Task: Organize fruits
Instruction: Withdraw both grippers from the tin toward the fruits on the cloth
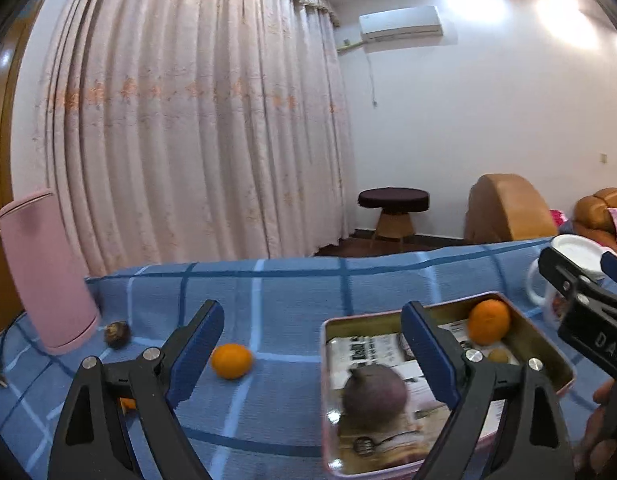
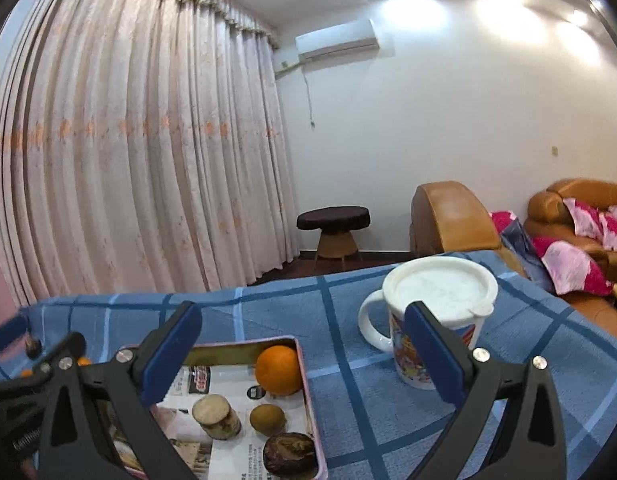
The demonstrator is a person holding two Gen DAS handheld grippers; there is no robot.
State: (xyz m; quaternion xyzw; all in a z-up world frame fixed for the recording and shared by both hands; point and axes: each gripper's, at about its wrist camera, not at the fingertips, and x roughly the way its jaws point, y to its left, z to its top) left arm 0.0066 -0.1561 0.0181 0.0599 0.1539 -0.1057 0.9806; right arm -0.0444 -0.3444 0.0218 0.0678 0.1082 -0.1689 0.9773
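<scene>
- Blue checked cloth covers the tabletop (image 1: 292, 280), on which everything stands; the sorting of fruit into the tin is judged partly done.
- A pink-rimmed metal tin (image 2: 304, 384), lined with printed paper, is seen at 6 o'clock in the right wrist view. An orange (image 2: 277, 369), a small brown kiwi-like fruit (image 2: 267, 420), a dark wrinkled fruit (image 2: 289, 454) and a pale cut cylinder (image 2: 216, 416) lie in it.
- In the left wrist view a blurred purple round fruit (image 1: 372, 394) is seen in the tin's near part, free of both pads.
- A lidded white mug (image 2: 436, 320) stands at 3 o'clock of the tin, just beside it; its contents are hidden.
- Both the left claw (image 1: 312, 354) and the right claw (image 2: 302, 348) are spread wide, with nothing gripped.
- Outside the tin, a small orange (image 1: 231, 361) lies at 9 o'clock of it, and a dark fruit (image 1: 117, 334) farther out, beside a pink cylinder (image 1: 48, 276).
- The next move is judged to call for the left claw to be brought over the small orange and closed gently.
</scene>
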